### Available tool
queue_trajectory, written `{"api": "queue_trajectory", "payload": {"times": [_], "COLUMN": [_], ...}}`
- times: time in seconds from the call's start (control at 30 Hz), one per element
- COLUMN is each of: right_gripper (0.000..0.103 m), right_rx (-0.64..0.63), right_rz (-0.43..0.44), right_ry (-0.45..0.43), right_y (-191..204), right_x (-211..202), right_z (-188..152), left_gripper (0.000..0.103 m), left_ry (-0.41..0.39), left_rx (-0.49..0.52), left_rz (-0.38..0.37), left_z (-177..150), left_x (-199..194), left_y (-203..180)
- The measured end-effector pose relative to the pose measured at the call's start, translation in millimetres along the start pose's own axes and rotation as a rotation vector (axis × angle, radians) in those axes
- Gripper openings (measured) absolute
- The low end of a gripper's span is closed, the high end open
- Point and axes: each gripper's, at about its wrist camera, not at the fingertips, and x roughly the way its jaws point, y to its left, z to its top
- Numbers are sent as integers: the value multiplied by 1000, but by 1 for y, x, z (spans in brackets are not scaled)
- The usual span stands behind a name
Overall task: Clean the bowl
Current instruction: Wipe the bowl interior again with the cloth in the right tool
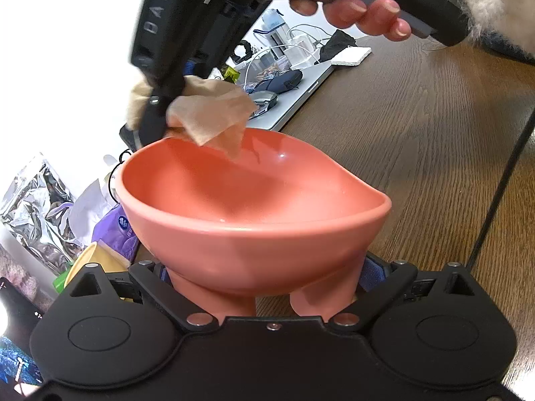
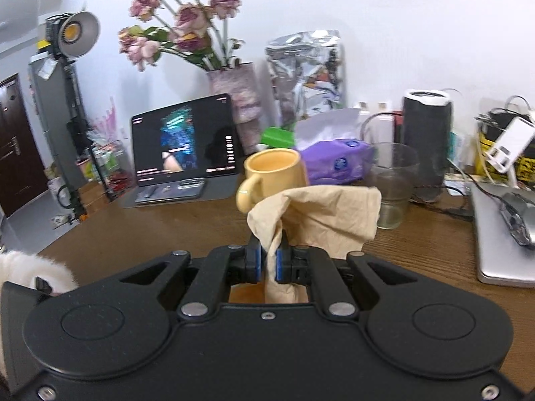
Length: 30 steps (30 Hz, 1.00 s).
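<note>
Left gripper (image 1: 267, 287) grasps the bowl (image 1: 254, 200); right gripper (image 2: 267, 262), clenched on the cloth (image 2: 317, 214), should sweep firmly round the inner wall.

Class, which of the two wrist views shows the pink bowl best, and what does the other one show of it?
The left wrist view: the pink bowl fills the picture, rim and inside visible, gripped by the left hand-held gripper. The right wrist view shows none of the bowl, only the beige cloth pinched in the right hand-held gripper.
</note>
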Motion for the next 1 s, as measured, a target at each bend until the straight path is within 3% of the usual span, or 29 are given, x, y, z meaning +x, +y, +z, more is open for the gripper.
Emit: {"api": "queue_trajectory", "payload": {"times": [0.43,1.0], "right_gripper": [9,9], "right_rx": [61,-2], "right_rz": [-132,-167], "right_ry": [58,233], "right_y": [-27,-1], "right_x": [-16,-37], "right_z": [-31,-64], "left_gripper": [96,96], "left_ry": [2,2], "left_rx": [-3,-4], "left_rz": [0,0], "left_z": [1,2], "left_x": [-4,-6], "left_y": [-6,-6]}}
